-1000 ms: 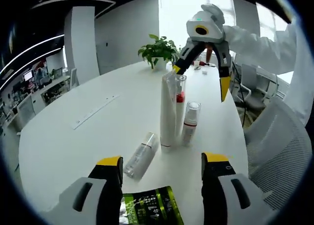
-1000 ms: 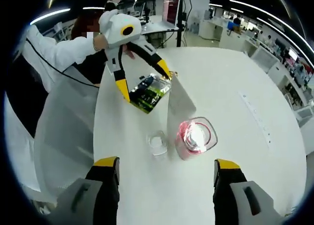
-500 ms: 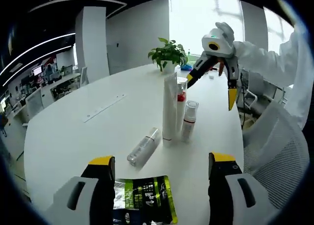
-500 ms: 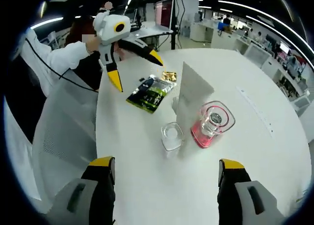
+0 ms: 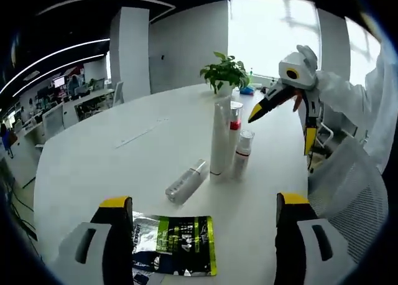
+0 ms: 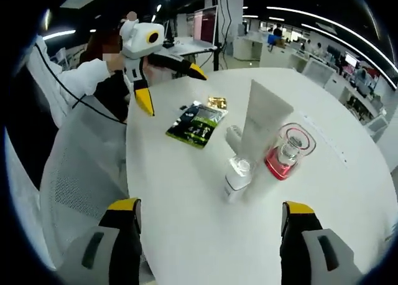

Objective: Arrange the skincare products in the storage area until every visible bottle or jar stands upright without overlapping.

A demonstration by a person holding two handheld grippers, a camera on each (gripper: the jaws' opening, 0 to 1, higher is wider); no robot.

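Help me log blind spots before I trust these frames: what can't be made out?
- Lying bottle: right gripper view, mostly hidden behind the tall white tube.
- Green sachet: left gripper view, lettering blurred, one end cut off by the left tool.
- Gold packet: right gripper view, too small to identify.

Left gripper (image 5: 202,204) at frame bottom, jaws spread wide with nothing between them; green-and-black sachet (image 5: 174,252) lies flat on the white table (image 5: 93,167) just above and between the jaw tips. Mid-frame, tall white tube (image 5: 220,139), red-collared clear-cap bottle (image 5: 234,120) and short clear-cap bottle (image 5: 242,153) stand upright in a tight cluster, while a small bottle (image 5: 186,182) lies on its side just left of them. Upper right, right gripper (image 5: 286,120) held above the table with jaws apart, gripped by a white-sleeved hand; potted plant (image 5: 227,73) at table's far edge.
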